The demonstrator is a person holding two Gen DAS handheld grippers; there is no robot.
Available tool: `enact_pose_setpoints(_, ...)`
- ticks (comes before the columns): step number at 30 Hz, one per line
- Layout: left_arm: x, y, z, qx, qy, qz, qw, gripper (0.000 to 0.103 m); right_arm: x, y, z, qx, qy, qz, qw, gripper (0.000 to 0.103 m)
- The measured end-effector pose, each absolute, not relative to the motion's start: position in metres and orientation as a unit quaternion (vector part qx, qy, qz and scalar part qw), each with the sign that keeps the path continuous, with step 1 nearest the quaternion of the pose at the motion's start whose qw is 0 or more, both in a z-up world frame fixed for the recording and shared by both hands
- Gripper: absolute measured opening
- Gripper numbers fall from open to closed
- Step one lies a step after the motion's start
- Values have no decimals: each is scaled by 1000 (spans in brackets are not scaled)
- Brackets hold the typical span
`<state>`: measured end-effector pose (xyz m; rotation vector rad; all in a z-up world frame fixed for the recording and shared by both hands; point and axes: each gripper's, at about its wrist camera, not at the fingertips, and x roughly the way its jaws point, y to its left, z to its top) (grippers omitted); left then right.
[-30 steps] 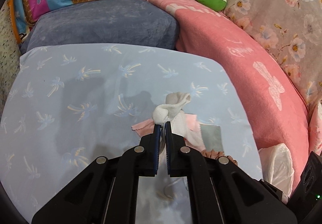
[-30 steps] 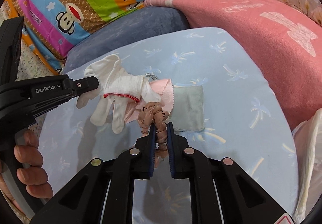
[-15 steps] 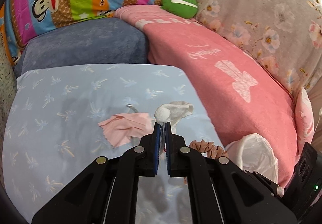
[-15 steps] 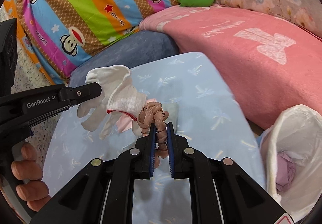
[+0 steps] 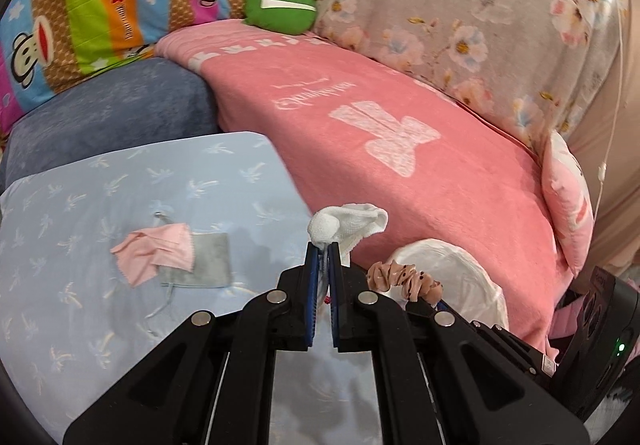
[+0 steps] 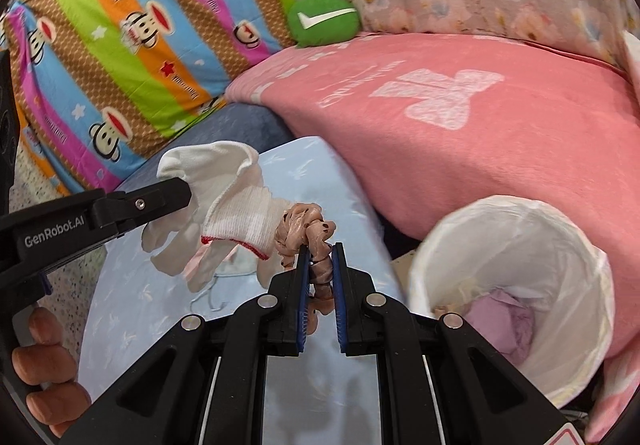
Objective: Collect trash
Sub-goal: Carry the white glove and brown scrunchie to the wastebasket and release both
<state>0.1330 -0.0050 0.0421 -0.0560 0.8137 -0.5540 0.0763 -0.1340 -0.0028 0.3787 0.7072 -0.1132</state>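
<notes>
My left gripper [image 5: 325, 249] is shut on a white knit glove [image 5: 346, 227], which hangs in the air beside it in the right wrist view as well: glove [image 6: 224, 201], left gripper [image 6: 182, 193]. A beige spotted scrunchie [image 6: 310, 237] is pinched in my right gripper [image 6: 320, 251], also seen as the scrunchie [image 5: 404, 279] just right of the left fingers. The white-lined trash bin [image 6: 508, 293] stands to the right, below the pink blanket, with lilac paper inside; its bag [image 5: 452, 269] shows behind the scrunchie.
On the light-blue palm-print sheet [image 5: 100, 205] lie a pink cloth [image 5: 154, 251] over a grey pouch [image 5: 208, 259]. A pink blanket [image 5: 400, 149], blue cushion [image 5: 108, 113], striped monkey bedding [image 6: 132, 37] and green round pillow [image 5: 280, 5] surround it. A person's hand [image 6: 44, 377] grips the left tool.
Both grippers have lifted and swung right, carrying the glove and scrunchie off the sheet toward the bin, which now fills the lower right. The pink cloth and grey pouch stay behind.
</notes>
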Motion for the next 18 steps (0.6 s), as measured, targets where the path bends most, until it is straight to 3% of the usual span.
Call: enact_pose_setpoints(18, 85, -105, 30, 31, 401, -347, 847, 6, 6, -237, -17, 228, 324, -150, 906, 10)
